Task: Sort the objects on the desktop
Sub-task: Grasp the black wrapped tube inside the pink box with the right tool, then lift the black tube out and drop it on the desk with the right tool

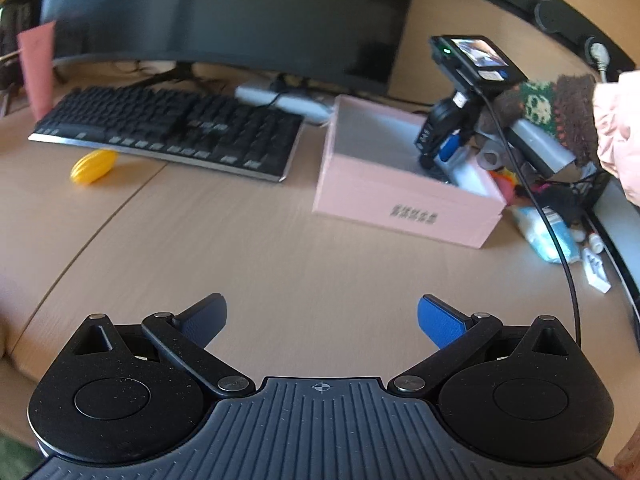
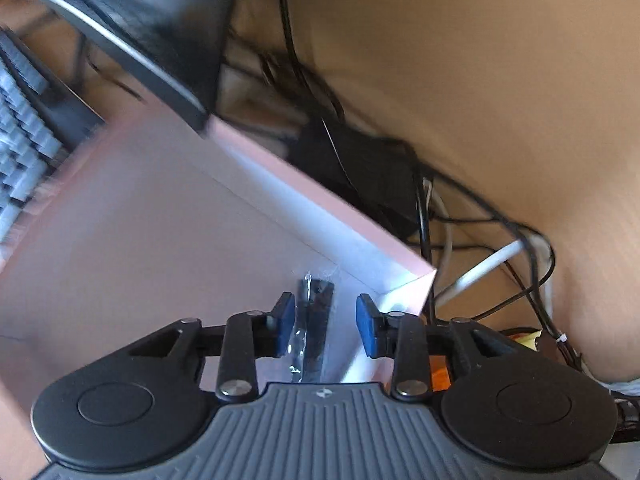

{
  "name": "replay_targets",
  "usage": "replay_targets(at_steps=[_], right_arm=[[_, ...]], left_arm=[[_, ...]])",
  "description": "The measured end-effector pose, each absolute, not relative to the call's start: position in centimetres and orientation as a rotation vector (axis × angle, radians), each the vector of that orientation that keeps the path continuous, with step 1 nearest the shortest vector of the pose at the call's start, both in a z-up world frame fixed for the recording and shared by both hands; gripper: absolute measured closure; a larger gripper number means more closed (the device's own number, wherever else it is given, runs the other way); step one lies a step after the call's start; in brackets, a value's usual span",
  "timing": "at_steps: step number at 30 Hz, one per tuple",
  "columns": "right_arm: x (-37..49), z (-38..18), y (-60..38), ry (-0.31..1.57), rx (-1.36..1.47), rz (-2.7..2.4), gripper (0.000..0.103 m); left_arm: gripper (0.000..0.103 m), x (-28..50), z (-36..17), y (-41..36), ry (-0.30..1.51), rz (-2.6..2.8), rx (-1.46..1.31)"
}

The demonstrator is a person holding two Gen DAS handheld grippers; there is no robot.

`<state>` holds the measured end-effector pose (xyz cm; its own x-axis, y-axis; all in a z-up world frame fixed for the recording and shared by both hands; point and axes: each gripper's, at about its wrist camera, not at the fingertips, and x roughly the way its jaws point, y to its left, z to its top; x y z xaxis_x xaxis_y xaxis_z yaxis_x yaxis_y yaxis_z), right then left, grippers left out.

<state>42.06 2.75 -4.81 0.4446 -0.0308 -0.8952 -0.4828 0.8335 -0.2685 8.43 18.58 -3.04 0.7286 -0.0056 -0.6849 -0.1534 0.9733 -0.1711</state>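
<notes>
Left gripper (image 1: 322, 320) hangs wide open over bare desk (image 1: 280, 256). Right gripper (image 2: 326, 326), inside the pink box (image 2: 132, 240), stands partly open around a black wrapped item (image 2: 316, 332), whose wrap touches the left pad.

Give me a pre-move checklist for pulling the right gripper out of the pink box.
1. Right gripper open: ok, fingers spread.
2. Dark plastic-wrapped item released: cannot tell, it sits between the fingers and seems to touch the left pad.
3. Item inside pink box: ok, box floor lies beneath it.
4. Exit path: not ok, box corner is close by the right finger.
5. Left gripper out of the way: ok, open over bare desk.
6. Yellow object sorted: not ok, still beside the keyboard.
</notes>
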Motion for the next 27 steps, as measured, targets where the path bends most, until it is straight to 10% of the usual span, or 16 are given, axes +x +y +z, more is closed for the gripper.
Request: replay_targets(at_steps=[12, 19, 23, 27], right_arm=[[30.2, 7.9, -6.3, 0.894, 0.000, 0.456, 0.089], [23.9, 2.3, -16.4, 0.985, 0.402, 0.250, 0.089], [21.9, -0.9, -20.3, 0.986, 0.498, 0.172, 0.081], [18.4, -1.2, -21.8, 0.913, 0.292, 0.119, 0.047]], left_arm=[[0.000, 11.2, -2.8, 15.5, 0.732, -0.139, -0.142], [0.000, 12.3, -3.8, 8.9, 0.764, -0.365, -0.017], [0.000, 12.2, -4.0, 5.6, 0.766, -0.415, 0.078], [0.000, 12.4, -3.9, 3.2, 0.780, -0.412, 0.123]])
